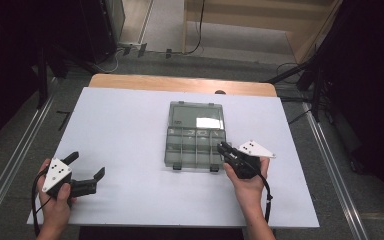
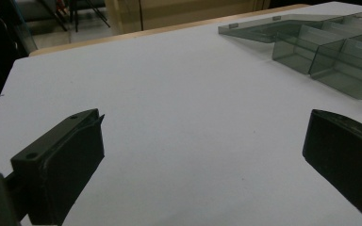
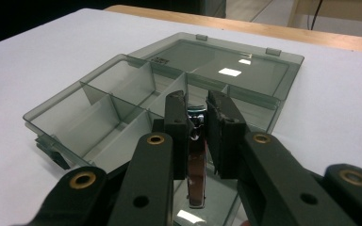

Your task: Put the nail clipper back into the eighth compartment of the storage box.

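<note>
Right gripper (image 3: 197, 117) at the near right corner of the compartment box (image 1: 195, 135); jaws pressed onto a slim shiny metal piece (image 3: 197, 165), apparently a nail clipper, though too little visible for certainty. Piece gripped on its flat sides, long axis along the jaws, upper end between the pads, lower end hanging free. Held just over the near-right compartment (image 3: 217, 197); likely oriented lengthwise so as to fit between the dividers (image 3: 118, 115). Cannot tell whether its lower end touches the compartment floor.

Box open, smoky translucent plastic, centre of the white table (image 1: 120, 130). Lid (image 1: 196, 115) folded back flat on the far side, hinge tabs at its far edge, so free access from above. Other compartments apparently empty.

Left gripper (image 1: 87, 174) well apart from the box, low over the near left part of the table; jaws spread wide, nothing between them, bare table surface ahead. Probably parked there to stay out of the way of the right hand (image 1: 250, 185).

Obstructions: dividers and near wall of the box close beside the jaw tips, so little side room for opening the jaws. Wooden table edge (image 1: 180, 82) and floor cables beyond, no bearing on the work.
</note>
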Tool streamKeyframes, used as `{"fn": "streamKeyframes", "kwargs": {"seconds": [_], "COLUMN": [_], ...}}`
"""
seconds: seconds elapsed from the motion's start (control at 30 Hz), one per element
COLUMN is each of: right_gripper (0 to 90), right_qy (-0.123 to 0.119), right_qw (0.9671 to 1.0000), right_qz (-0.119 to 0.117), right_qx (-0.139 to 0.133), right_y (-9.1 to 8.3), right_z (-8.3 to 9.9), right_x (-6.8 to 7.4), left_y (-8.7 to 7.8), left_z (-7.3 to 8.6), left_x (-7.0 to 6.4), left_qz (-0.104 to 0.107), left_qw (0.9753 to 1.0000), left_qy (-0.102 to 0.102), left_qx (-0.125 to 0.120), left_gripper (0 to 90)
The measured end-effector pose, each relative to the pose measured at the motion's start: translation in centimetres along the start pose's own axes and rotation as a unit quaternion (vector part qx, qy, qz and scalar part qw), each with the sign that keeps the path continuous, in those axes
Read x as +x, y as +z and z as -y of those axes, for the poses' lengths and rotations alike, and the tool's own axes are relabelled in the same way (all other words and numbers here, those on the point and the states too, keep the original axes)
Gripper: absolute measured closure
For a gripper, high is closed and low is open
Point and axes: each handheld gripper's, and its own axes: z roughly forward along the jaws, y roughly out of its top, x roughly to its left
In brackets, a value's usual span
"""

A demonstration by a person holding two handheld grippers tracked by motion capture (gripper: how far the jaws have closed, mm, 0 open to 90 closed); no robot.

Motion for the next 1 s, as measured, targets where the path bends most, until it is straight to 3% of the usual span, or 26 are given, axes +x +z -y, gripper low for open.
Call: {"fn": "streamKeyframes", "kwargs": {"seconds": [0.53, 0.9, 0.93, 1.0], "right_gripper": [80.7, 80.5, 77.3, 46.7], "right_qy": [0.006, -0.002, -0.003, 0.006], "right_qw": [0.9996, 0.999, 0.9991, 0.9996], "right_qz": [0.004, 0.008, 0.008, -0.003], "right_qx": [0.027, 0.043, 0.041, 0.028], "right_y": [0.8, 1.1, 1.1, 0.9], "right_z": [0.9, 1.2, 1.2, 1.1], "right_x": [-0.7, -0.3, -0.3, -0.4], "left_y": [0.0, 0.0, 0.0, 0.0], "left_z": [0.0, 0.0, 0.0, 0.0], "left_x": [0.0, 0.0, 0.0, 0.0], "left_qz": [0.0, -0.001, 0.0, 0.0], "left_qw": [1.0, 1.0, 1.0, 1.0], "left_qy": [0.0, 0.0, 0.0, -0.001], "left_qx": [0.001, 0.001, 0.001, 0.001], "left_gripper": [0.0, 0.0, 0.0, 0.0]}}
